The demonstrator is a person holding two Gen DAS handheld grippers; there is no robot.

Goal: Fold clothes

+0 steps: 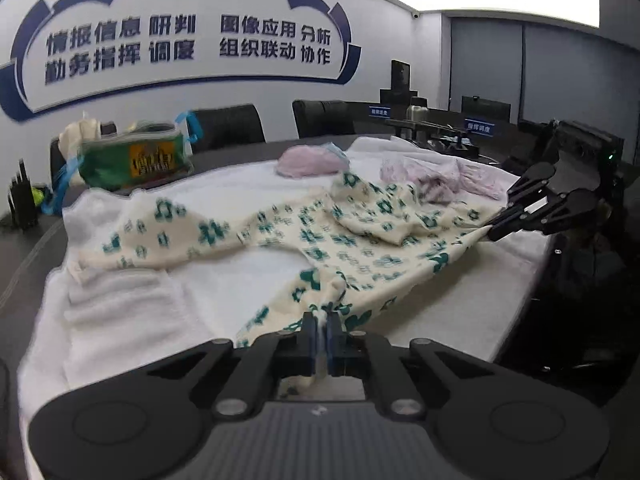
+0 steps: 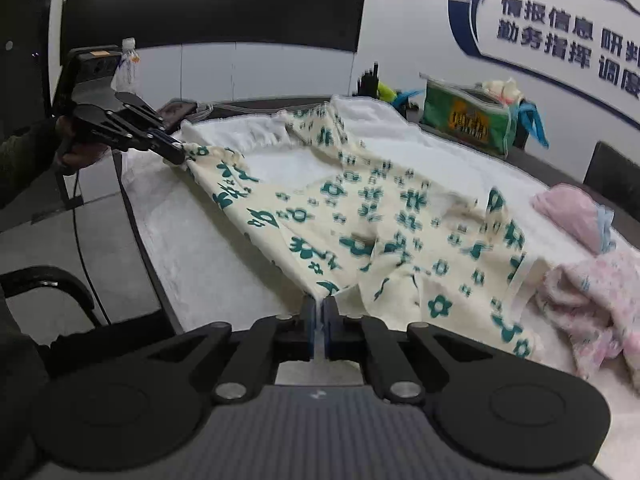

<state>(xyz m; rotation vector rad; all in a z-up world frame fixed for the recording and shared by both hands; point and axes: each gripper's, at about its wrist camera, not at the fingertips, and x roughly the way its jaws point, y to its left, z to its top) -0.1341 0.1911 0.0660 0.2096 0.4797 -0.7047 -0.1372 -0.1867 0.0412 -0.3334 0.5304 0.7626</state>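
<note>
While a white towel [image 1: 224, 280] covers the dark table [image 1: 24, 256] beneath a lettered wall [image 1: 180, 44], the cream green-flowered garment [image 1: 280, 236] lies rumpled at its centre. Both the left gripper [image 1: 320, 320] at 6 o'clock and the right gripper [image 1: 496, 228] at 3 o'clock are clamped on its soft hem.

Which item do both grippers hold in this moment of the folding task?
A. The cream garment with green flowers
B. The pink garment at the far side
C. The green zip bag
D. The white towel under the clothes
A: the left gripper and the right gripper are each shut on an edge of the cream garment with green flowers, stretching it between them.
</note>
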